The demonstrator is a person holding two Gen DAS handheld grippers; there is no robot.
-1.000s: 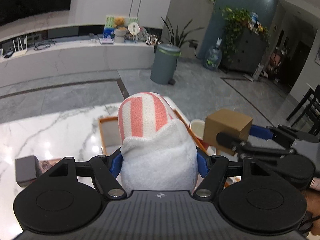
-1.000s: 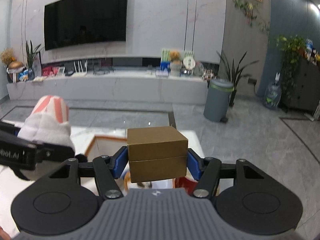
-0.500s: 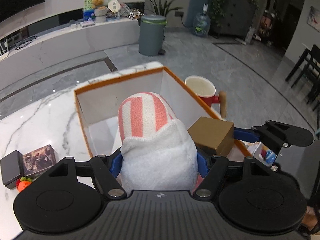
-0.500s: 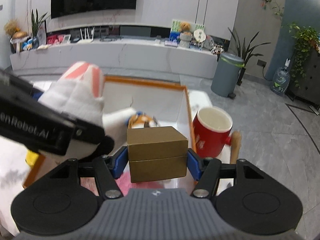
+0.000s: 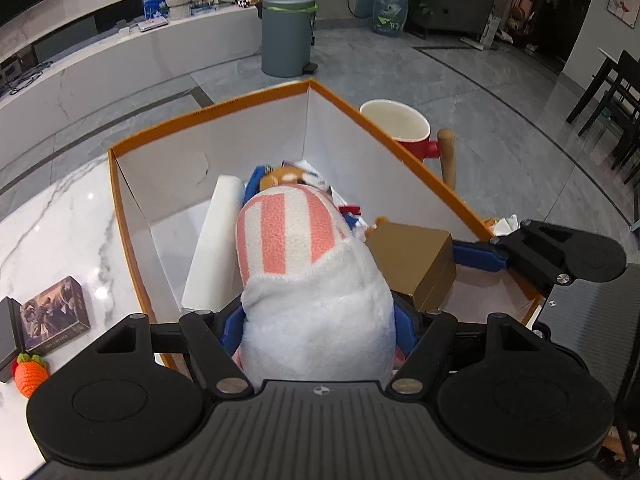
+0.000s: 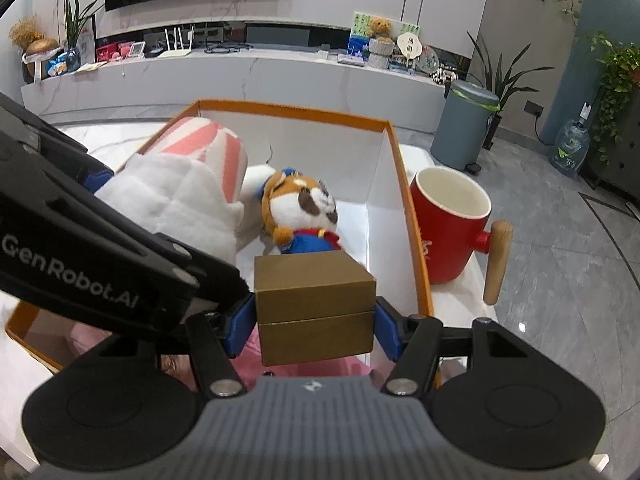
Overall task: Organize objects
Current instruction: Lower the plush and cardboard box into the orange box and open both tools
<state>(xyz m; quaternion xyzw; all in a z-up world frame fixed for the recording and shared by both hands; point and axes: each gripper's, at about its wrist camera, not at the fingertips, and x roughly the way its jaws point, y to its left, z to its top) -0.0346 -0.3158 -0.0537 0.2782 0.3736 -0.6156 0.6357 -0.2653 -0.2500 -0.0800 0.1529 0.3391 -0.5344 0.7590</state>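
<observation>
My left gripper (image 5: 318, 320) is shut on a rolled white towel with pink stripes (image 5: 296, 248), held over the orange-rimmed white box (image 5: 208, 108). The towel also shows in the right wrist view (image 6: 180, 184). My right gripper (image 6: 315, 326) is shut on a small brown cardboard box (image 6: 314, 304), held inside the orange box (image 6: 404, 184) near its right wall. The brown box also shows in the left wrist view (image 5: 412, 260). A plush toy (image 6: 298, 208) and something pink (image 6: 304, 370) lie in the box.
A red mug with a wooden handle (image 6: 452, 224) stands just right of the box. A white roll (image 5: 212, 240) lies in the box. On the marble table (image 5: 60, 220) to the left are a picture box (image 5: 54, 312) and a crocheted carrot (image 5: 30, 374).
Both grippers have moved forward and down from above the table to over and into the orange box, each still holding its object. The box's contents have come into view.
</observation>
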